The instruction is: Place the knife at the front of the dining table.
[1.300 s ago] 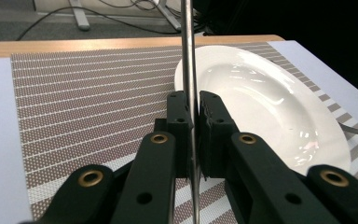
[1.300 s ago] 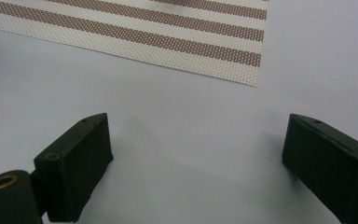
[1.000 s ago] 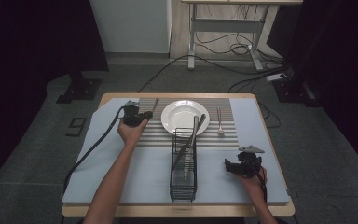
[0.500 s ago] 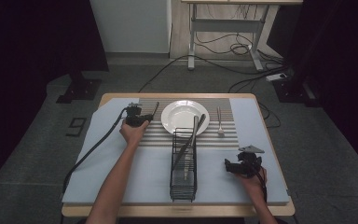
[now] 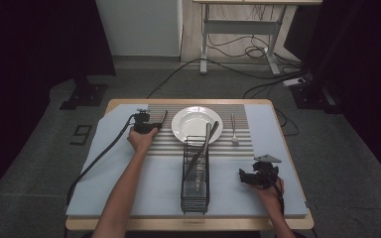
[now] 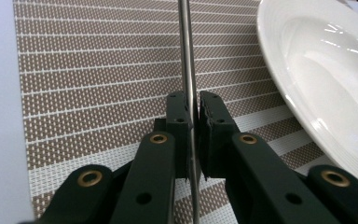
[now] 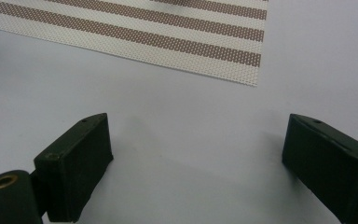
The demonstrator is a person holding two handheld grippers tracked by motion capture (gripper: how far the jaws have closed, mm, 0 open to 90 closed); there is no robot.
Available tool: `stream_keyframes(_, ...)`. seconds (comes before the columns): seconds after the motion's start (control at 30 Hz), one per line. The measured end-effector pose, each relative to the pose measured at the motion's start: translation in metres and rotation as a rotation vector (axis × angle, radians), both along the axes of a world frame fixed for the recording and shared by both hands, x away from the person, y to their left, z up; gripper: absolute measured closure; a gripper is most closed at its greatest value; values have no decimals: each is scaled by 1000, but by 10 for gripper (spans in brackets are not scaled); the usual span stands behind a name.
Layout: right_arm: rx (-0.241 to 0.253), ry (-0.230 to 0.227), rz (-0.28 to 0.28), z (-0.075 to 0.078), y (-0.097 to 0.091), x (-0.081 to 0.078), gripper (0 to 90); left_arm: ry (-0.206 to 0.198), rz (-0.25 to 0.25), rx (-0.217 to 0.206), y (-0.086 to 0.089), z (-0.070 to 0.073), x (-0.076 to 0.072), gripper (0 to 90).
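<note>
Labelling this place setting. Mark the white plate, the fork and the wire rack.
white plate [image 5: 191, 130]: high view, bare centre of its bowl.
fork [image 5: 233, 130]: high view, middle of its handle.
wire rack [image 5: 195, 198]: high view, near end of its wire frame.

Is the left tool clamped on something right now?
Yes, in the left gripper view the left tool has its jaws shut on a thin metal utensil handle over the striped placemat.
</note>
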State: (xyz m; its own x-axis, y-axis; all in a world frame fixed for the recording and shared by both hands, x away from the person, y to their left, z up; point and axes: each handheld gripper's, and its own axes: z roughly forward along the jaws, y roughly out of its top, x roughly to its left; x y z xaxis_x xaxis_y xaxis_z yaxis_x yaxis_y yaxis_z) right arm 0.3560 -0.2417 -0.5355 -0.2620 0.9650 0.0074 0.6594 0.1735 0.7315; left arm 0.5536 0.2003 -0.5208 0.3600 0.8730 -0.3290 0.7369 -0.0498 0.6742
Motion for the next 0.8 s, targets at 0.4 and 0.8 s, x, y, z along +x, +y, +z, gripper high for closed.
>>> stream_keyframes(0.4, 1, 0, 0, 0, 0, 0, 80, 13, 0, 11, 1, -3, 2, 824)
stream_keyframes(0.8, 1, 0, 0, 0, 0, 0, 81, -66, -20, 89, 2, -2, -3, 714)
